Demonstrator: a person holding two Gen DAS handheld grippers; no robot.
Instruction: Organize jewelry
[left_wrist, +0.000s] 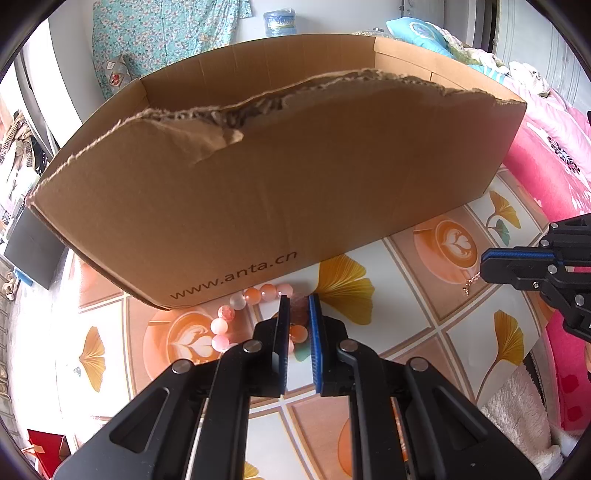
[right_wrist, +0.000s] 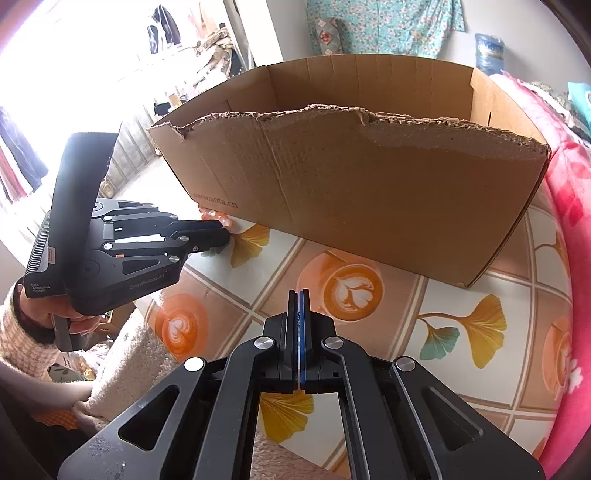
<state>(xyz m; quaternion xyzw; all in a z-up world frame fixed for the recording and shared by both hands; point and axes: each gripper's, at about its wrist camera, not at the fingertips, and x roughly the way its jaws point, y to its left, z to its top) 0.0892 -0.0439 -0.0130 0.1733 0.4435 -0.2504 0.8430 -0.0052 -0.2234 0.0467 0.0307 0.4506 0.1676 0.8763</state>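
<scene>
The pink-and-orange bead bracelet (left_wrist: 255, 310) lies low centre of the left wrist view, touching the foot of the torn cardboard box (left_wrist: 280, 192), and your left gripper (left_wrist: 298, 301) has narrowed onto its beads, apparently gripping. Your right gripper (right_wrist: 298, 293) is fully shut, pinching a thin gold chain (left_wrist: 470, 283). Pickup step, I'd say: next lift both over the box's ragged front wall and release inside.

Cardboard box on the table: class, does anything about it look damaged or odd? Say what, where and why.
Yes. The near wall of the cardboard box has a ragged top edge, torn rather than cut, with the corrugated core showing and one dented, peeling patch. The back and side walls have clean, straight edges. The right wrist view shows the same jagged rim.
</scene>
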